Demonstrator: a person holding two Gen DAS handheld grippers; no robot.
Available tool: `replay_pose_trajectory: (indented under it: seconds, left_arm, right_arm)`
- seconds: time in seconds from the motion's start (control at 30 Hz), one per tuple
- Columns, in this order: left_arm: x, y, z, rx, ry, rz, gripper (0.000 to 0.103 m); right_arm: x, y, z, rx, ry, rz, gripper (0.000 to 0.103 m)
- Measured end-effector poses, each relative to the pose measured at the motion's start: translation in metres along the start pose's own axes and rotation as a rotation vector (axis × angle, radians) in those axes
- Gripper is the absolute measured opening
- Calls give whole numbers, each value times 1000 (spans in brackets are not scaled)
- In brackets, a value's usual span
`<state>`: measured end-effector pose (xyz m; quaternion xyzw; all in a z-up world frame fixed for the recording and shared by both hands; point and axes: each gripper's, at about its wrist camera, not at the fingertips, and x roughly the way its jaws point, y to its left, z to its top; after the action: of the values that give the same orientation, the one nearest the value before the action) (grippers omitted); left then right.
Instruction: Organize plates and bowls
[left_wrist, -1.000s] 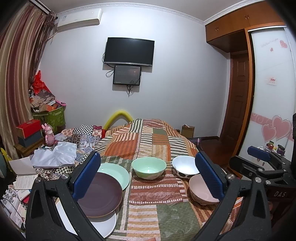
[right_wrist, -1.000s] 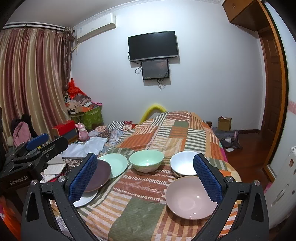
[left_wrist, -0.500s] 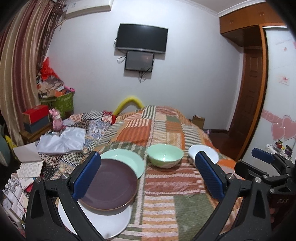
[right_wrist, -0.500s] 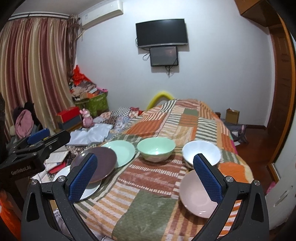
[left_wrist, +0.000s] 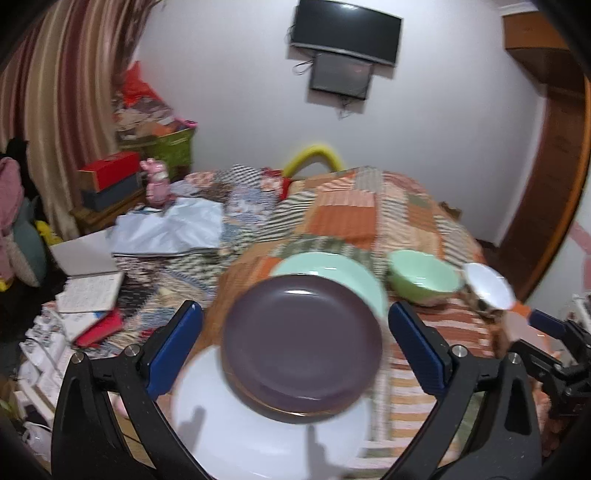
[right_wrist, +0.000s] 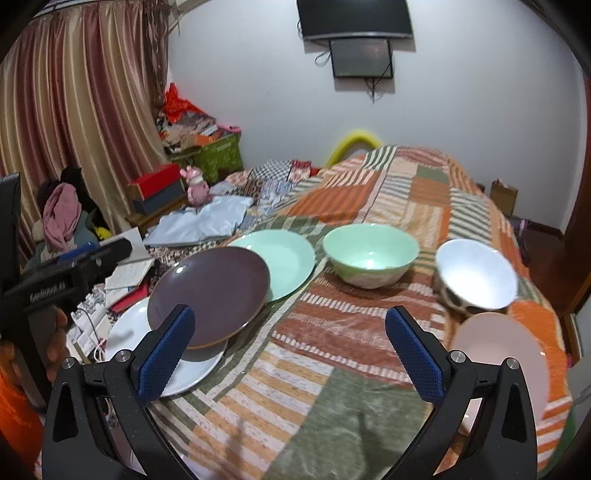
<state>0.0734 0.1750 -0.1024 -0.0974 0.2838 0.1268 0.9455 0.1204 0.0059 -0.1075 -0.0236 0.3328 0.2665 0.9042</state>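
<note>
Three plates are lying overlapped at the left edge of the bed (right_wrist: 388, 206): a white plate (right_wrist: 129, 332) lowest and nearest, a purple plate (right_wrist: 210, 295) resting tilted on it, and a green plate (right_wrist: 280, 254) partly tucked under the purple one's far rim. The left tool (left_wrist: 293, 349) is hovering over the purple plate with its jaws spread wide; they have just been narrowing slightly, and nothing is pressed between the pads. Further right, a green bowl (right_wrist: 371, 258) is sitting upright on the quilt, then a white bowl (right_wrist: 476, 275), with a pink bowl (right_wrist: 498, 354) nearest at the right edge. The right tool (right_wrist: 286, 349) is hanging wide open and empty above bare quilt, the pink bowl just beside its right finger. These pieces are looking like glazed ceramic: stiff, slippery, fairly heavy and breakable, sitting on a soft, uneven surface. Pinching each at the rim is probably the surest hold, with the raised near edge of the purple plate offering the easiest bite.
</note>
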Motion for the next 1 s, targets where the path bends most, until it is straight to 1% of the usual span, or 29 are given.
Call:
replay_pose_trajectory:
  seconds: [0.07,0.1,0.23,0.33,0.4,0.47,0.57,0.6,0.67,0.8,0.83,0.87,0.9,1.0]
  left_arm:
    - [9,11,4,16,8,53,94]
    - [16,17,6,27,18,62,94]
    - [45,33,9,42,77,43,93]
    - [65,41,5,88,109,50,91]
    - [80,47,1,112,144,20,83]
    - [94,52,-2,107,188,-18,80]
    - [110,60,-7,85,241,-49,66]
    - [115,63,-9,81,258,-59,64]
    - [127,69,-12,71,300,-74,64]
    - [142,71,-17,78,357,-77,62]
    - [144,72,-18,77,367,-81,60]
    - [147,72,-19,75,379,-86,55]
    - [150,72,-19,73,395,-100,51]
    - [156,71,-20,71,421,-133,43]
  right_arm:
    - [13,3,1,-4,27,10,96]
    - [18,4,2,-5,38,12,95]
    - [43,12,3,-18,82,17,90]
    - [58,13,0,-8,123,29,85]
    - [70,13,1,1,149,38,80]
    - [85,13,1,13,188,47,76]
    - [99,17,0,18,223,42,70]
    - [102,18,-1,17,231,41,68]
    - [109,21,-2,16,248,43,64]
    - [119,24,-4,30,271,52,62]
    - [121,24,-5,33,277,55,58]
    - [124,25,-6,34,285,57,54]
    - [126,25,-7,36,291,60,52]
    - [132,25,-7,51,308,66,47]
